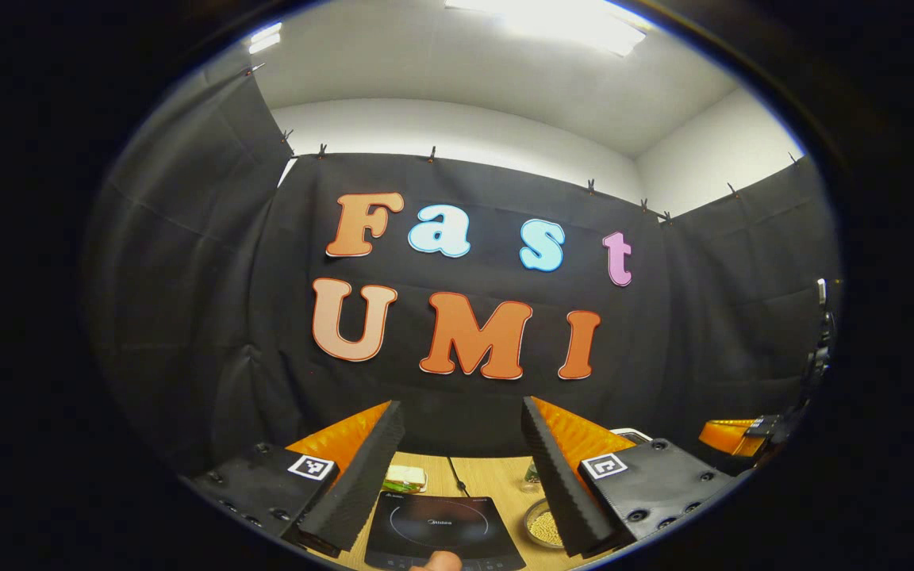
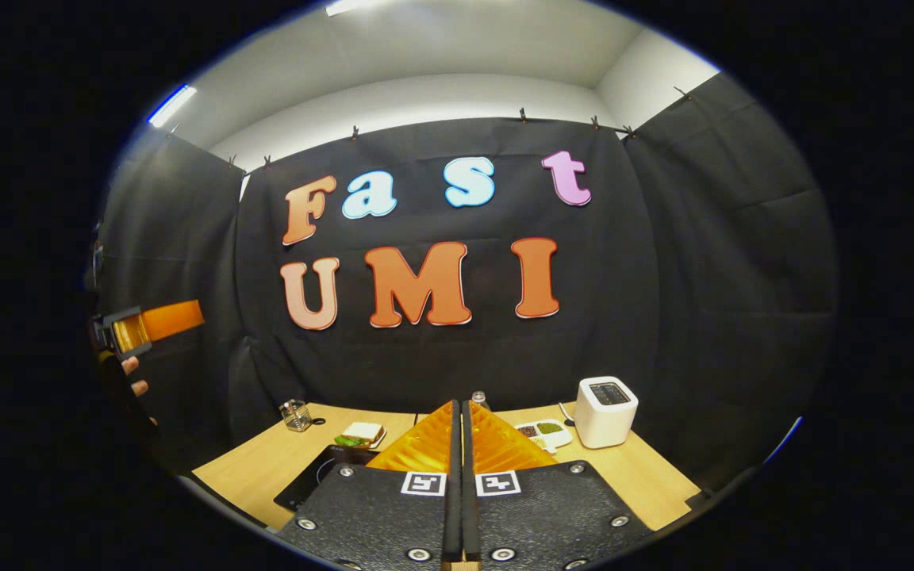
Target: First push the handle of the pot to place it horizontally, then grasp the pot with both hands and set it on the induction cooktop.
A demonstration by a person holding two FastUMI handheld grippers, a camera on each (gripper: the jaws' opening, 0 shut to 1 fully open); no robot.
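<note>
Black cloth walls close in a wooden table (image 2: 266, 468). My left tool (image 1: 463, 468) hangs high with its fingers set wide apart, and between them, below and straight ahead, lies the cooktop (image 1: 441, 527). A bowl (image 1: 544, 523) of grain sits just right of it. My right tool (image 2: 461, 476) has its fingers pressed together on nothing; the cooktop (image 2: 314, 472) lies down to its left, a toaster (image 2: 606, 411) off to its right. I cannot find the pot or its handle, so I judge the left tool nearer the cooktop, no more.
</note>
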